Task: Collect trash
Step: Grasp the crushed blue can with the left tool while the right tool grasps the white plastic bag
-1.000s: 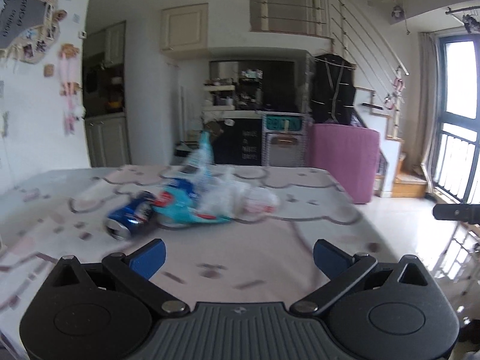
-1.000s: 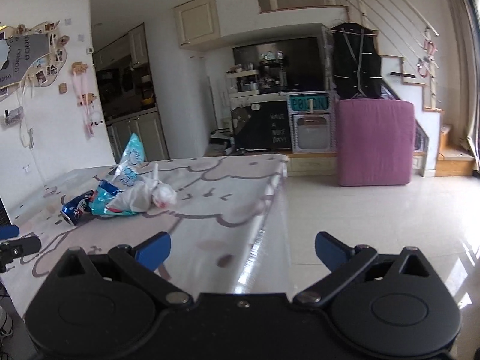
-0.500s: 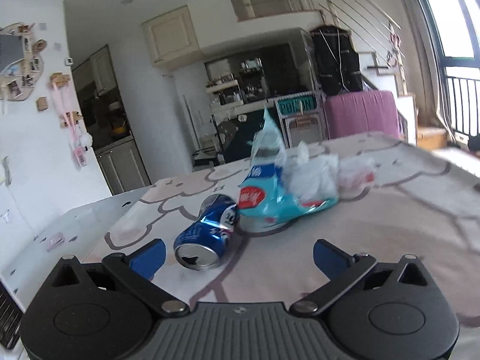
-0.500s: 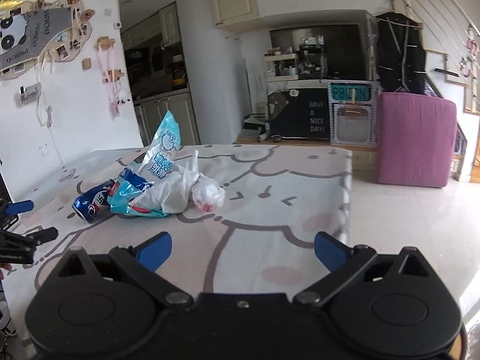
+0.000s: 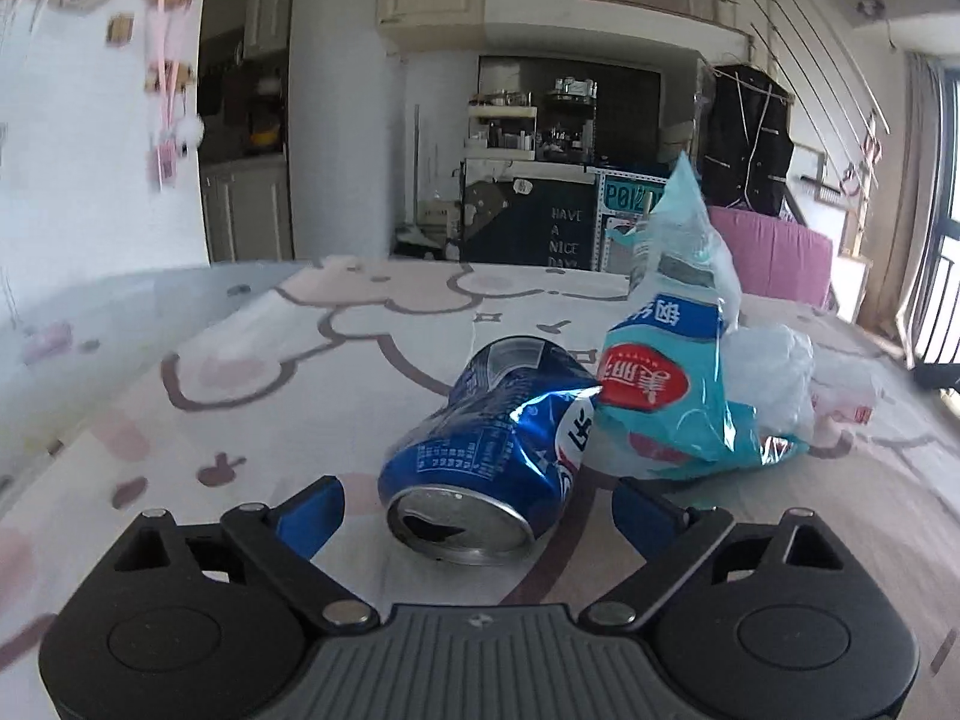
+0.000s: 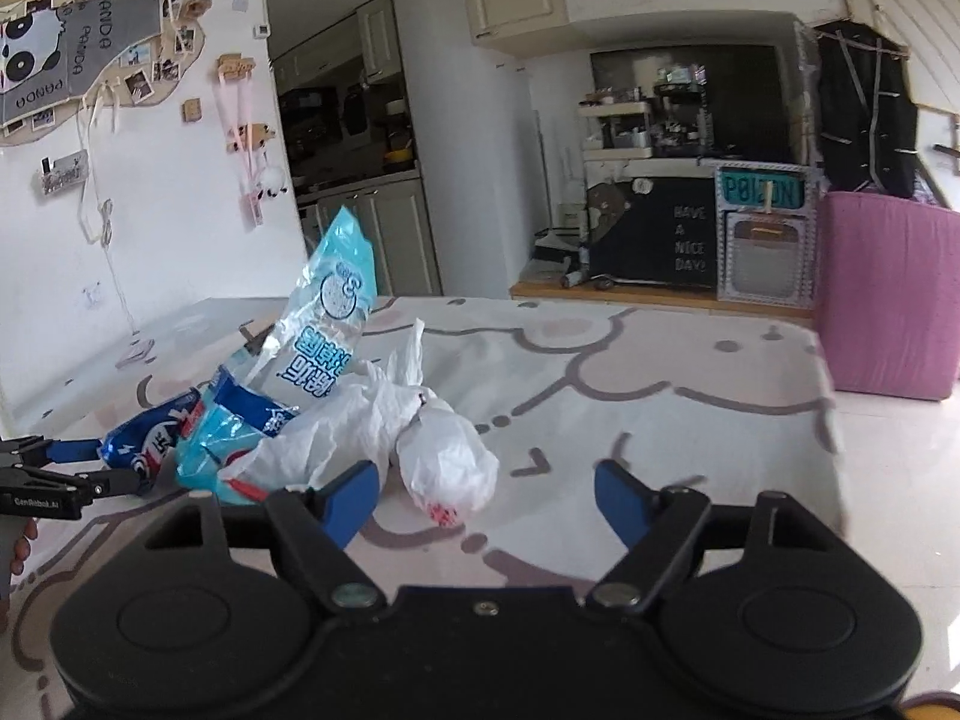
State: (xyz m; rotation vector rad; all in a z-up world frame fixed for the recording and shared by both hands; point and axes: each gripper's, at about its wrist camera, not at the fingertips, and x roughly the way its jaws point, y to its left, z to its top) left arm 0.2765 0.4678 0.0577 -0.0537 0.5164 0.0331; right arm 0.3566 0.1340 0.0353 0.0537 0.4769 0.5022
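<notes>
A dented blue soda can (image 5: 498,450) lies on its side on the table, its opened top toward me. My left gripper (image 5: 477,513) is open, its blue fingertips on either side of the can's top end. A teal snack wrapper (image 5: 672,372) leans against the can, with crumpled white plastic bags (image 5: 774,372) behind it. In the right wrist view my right gripper (image 6: 486,495) is open, just short of a knotted white bag (image 6: 447,459); the wrapper (image 6: 318,336), the can (image 6: 150,435) and the left gripper (image 6: 90,465) show to the left.
The table carries a pale cloth with pink cartoon outlines (image 6: 630,372); its right edge drops to a tiled floor (image 6: 900,468). A pink cushioned block (image 6: 888,294) stands beyond that edge. A white wall with photos (image 6: 90,78) is on the left.
My left gripper has moved in on the can, so its fingertips now flank the can's top. My right gripper has moved closer to the white bags. Both stay open.
</notes>
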